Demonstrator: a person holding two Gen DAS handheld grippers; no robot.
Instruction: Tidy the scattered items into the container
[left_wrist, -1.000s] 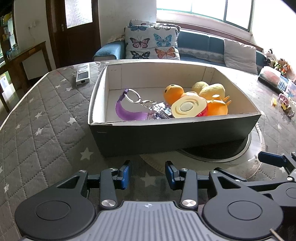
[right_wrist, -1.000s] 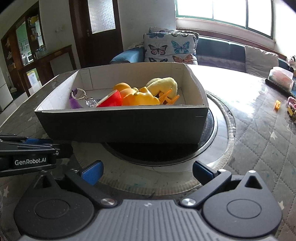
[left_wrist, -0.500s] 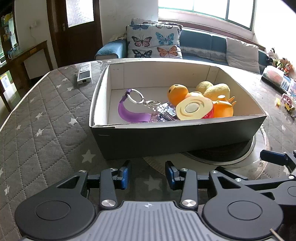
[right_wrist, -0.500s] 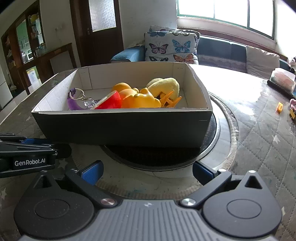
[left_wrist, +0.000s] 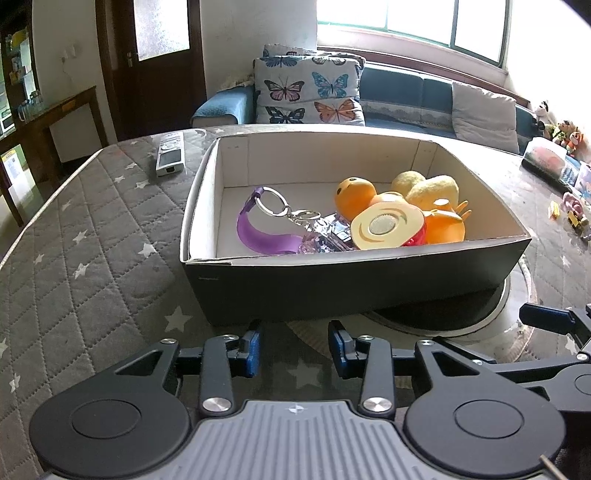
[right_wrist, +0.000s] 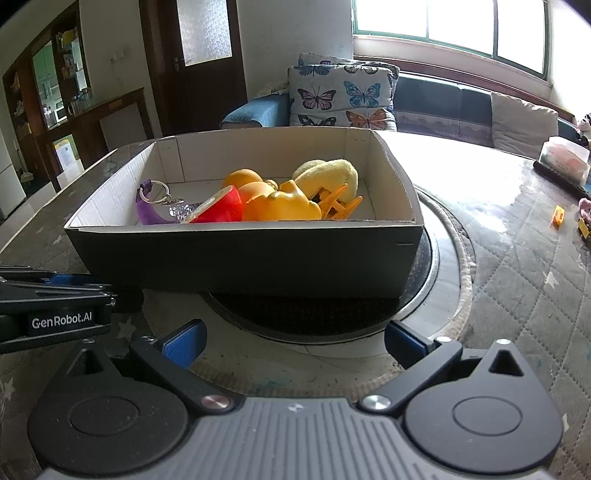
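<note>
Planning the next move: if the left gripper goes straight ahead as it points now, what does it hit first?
Most likely the dark near wall of the box, just ahead of the open, empty left gripper; depth is uncertain.

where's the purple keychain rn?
Left wrist view: purple keychain lies inside the box, left half of the floor, its metal rings touching the pile of orange and yellow toys to its right.

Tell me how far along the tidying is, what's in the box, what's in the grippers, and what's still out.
Mostly done: the box already holds the keychain, plush toys and orange ducks. In hand: nothing; the left gripper and right gripper are both open in front of the box. Possibly left: the remote and small toys on the table.
</note>
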